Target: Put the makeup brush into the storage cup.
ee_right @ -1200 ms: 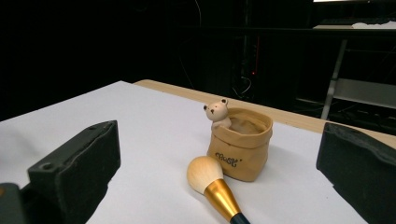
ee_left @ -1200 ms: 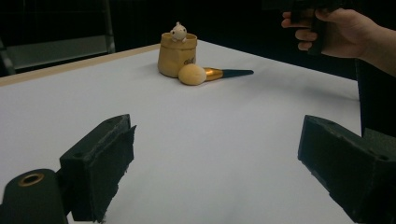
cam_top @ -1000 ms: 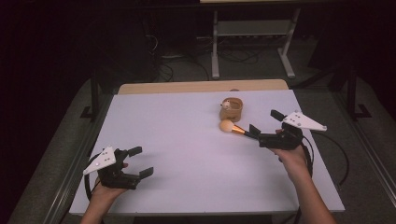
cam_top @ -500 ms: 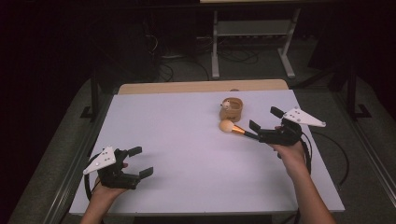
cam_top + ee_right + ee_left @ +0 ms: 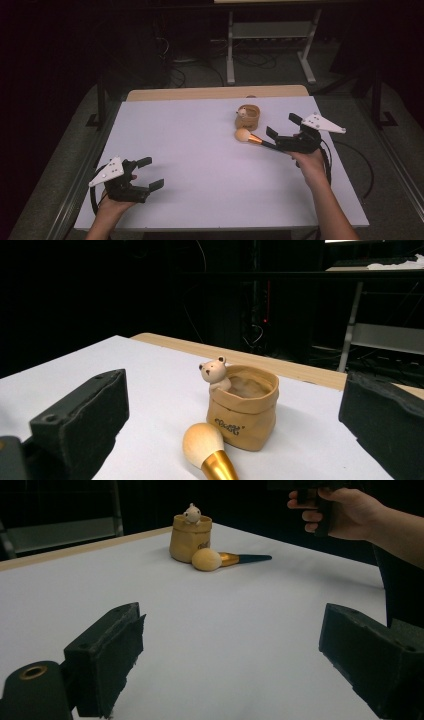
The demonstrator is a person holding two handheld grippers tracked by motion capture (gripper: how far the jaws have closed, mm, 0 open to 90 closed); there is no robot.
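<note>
Your left gripper [image 5: 142, 173] rests at the near left corner of the table [image 5: 190, 150], jaws spread apart with only bare tabletop between them. Your left hand [image 5: 112, 202] grips it from the near edge.

Farther in, toward the right edge, your right gripper [image 5: 283, 132] sits with jaws apart, clamped on nothing. Your right hand [image 5: 311, 161] holds it just above the tabletop. The brush [image 5: 248, 137] lies flat on the table directly ahead of these jaws. Its dark handle end reaches up to the gripper; contact cannot be determined. Its round bristle head [image 5: 199, 444] points toward the far edge, with the gold ferrule [image 5: 220, 466] behind it.

Just beyond the head stands the pot [image 5: 248, 116], upright, a tan sack-shaped cup with a small bear figure [image 5: 215, 373] on its rim. Head and pot are just beside each other.
</note>
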